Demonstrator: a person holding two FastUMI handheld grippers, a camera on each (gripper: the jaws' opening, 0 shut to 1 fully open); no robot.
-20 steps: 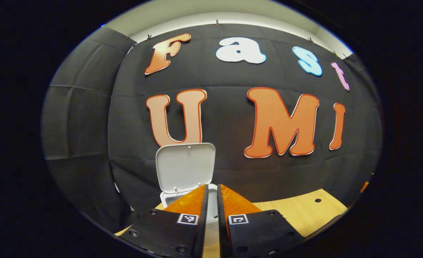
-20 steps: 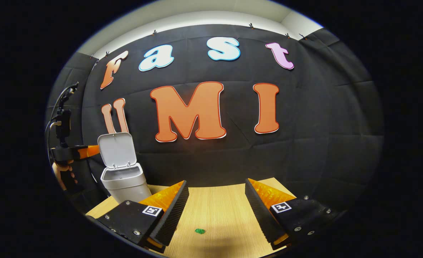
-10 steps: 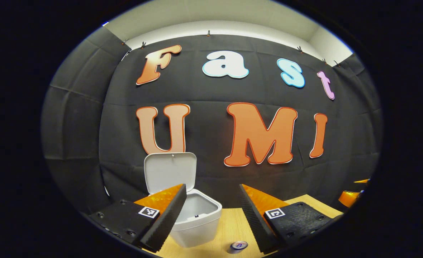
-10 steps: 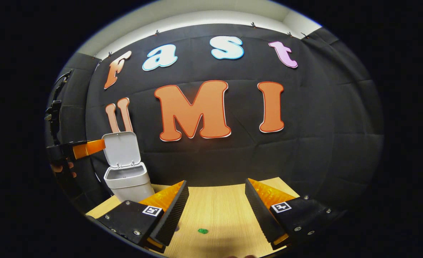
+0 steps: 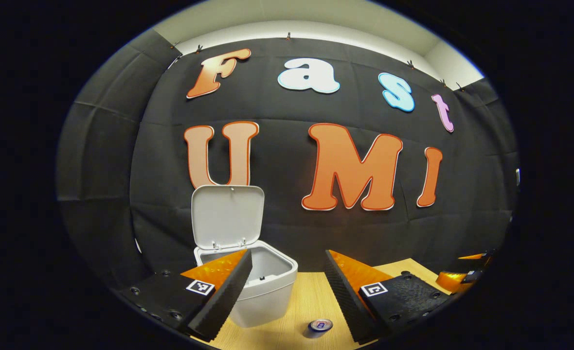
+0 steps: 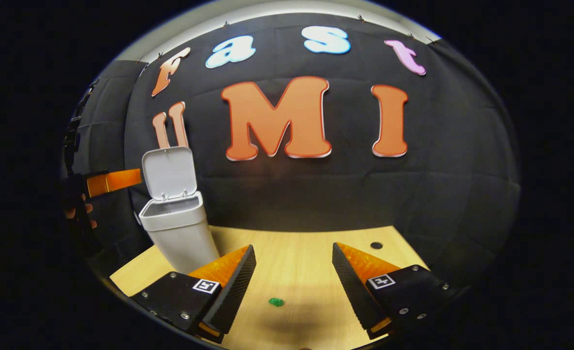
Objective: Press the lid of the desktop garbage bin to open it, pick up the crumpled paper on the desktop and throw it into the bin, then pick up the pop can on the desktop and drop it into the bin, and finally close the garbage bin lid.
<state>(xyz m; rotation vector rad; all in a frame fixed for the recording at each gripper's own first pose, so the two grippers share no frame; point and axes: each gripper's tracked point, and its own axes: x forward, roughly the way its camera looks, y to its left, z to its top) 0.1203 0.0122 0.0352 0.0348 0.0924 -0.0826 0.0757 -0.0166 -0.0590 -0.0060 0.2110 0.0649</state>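
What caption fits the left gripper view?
Open left gripper above the lidded-open grey plastic bin and silver pop can.

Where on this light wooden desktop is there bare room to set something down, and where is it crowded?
Free: the light wooden desktop right of the open white plastic bin, bordered behind by the black cloth wall, with just a small green scrap near the front. Crowded: beside the bin, where a pop can stands close by.
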